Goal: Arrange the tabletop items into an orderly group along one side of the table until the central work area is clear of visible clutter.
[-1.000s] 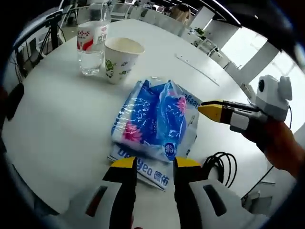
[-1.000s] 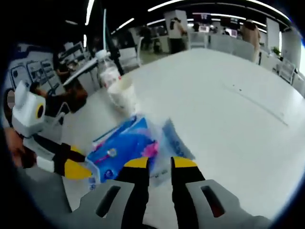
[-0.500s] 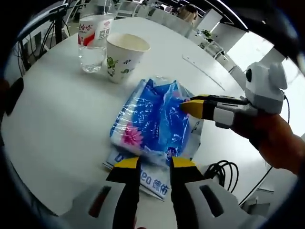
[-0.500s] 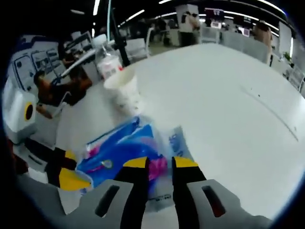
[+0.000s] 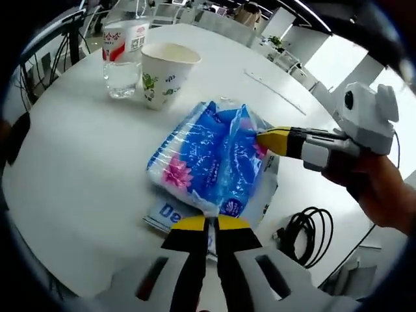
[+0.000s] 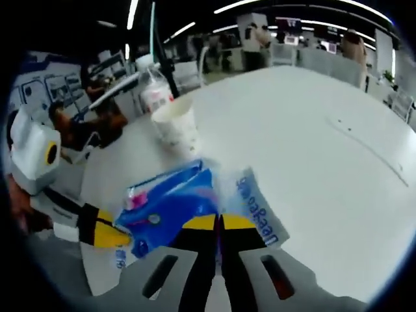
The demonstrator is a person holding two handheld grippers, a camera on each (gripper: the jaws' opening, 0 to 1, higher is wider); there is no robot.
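Table (image 5: 78,162): white and round, carrying every item listed below; its far half lay bare in the right gripper view (image 6: 312,123)
Tissue pack (image 5: 208,159): blue plastic wrap with pink flower print, lying on the table's near part, crumpled at both ends; also seen in the right gripper view (image 6: 172,205)
Printed sheet (image 5: 170,218): white wrapper with blue lettering, lay flat under the tissue pack, its edge sticking out beyond the pack; in the right gripper view (image 6: 260,211) it spread to the right of the pack
Left gripper (image 5: 208,224): yellow-tipped jaws drawn together, pinching the near corner of the tissue pack's wrap; seen from the other side (image 6: 104,234) with its tips at the pack's end
Right gripper (image 6: 220,223): jaws closed tight on the plastic of the tissue pack — no gap between the tips; in the left gripper view (image 5: 276,140) its yellow tips met the pack's far side
Hand (image 5: 374,192): held the right gripper's body, at the table's edge
Paper cup (image 5: 167,75): white with green leaf print, upright, beyond the tissue pack and apart from it; also (image 6: 175,127)
Water bottle (image 5: 123,58): clear plastic, red-and-white label, upright — just beside the paper cup; also (image 6: 151,91)
Black cable (image 5: 305,231): looped at the table's edge, near the printed sheet
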